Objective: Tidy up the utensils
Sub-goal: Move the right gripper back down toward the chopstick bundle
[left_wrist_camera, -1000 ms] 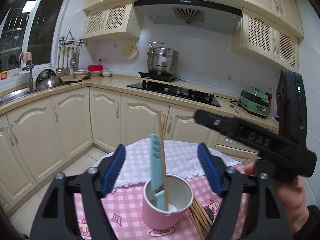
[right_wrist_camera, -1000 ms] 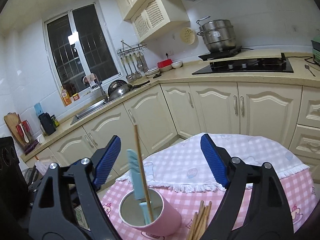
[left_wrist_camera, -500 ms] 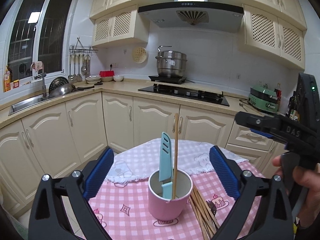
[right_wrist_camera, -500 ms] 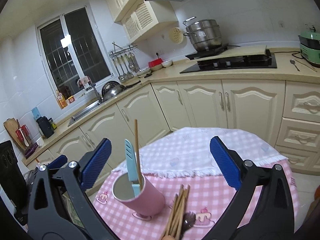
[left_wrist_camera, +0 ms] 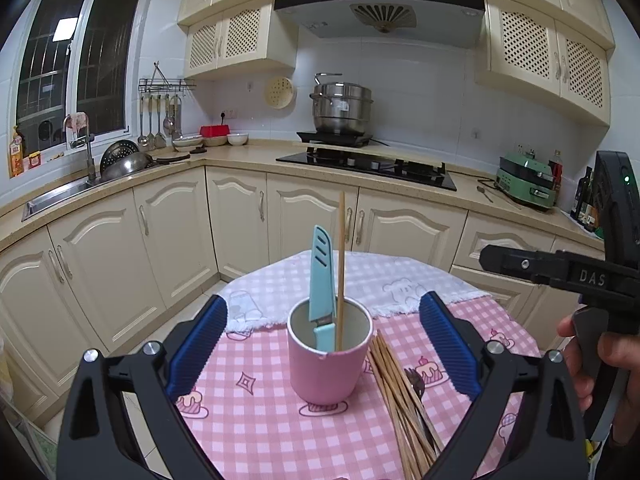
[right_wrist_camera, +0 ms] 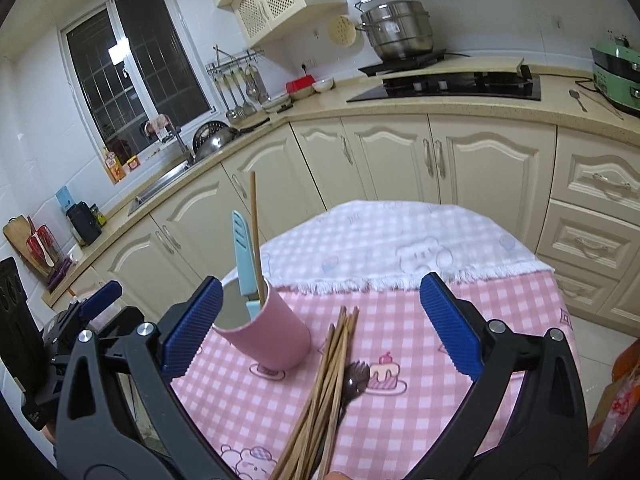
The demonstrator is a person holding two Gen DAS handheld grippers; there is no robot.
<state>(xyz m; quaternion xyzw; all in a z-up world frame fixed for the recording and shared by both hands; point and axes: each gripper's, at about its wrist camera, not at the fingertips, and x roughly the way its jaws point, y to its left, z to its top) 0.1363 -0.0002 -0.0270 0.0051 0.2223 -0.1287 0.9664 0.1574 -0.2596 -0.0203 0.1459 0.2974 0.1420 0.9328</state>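
Pink cup (left_wrist_camera: 328,354) upright on checked counter (left_wrist_camera: 256,432), holding sheathed knife (left_wrist_camera: 322,276) and one chopstick (left_wrist_camera: 341,268). Remaining chopsticks (right_wrist_camera: 324,384), dark spoon (right_wrist_camera: 354,380) just beside, awaiting sorting. Left hand-held gripper (left_wrist_camera: 324,348), right hand-held gripper (right_wrist_camera: 320,332) wide, empty, ready for pickup.

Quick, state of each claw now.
Left claw: open, holding nothing; pink cup sits between its fingers, untouched.
Right claw: open, holding nothing.
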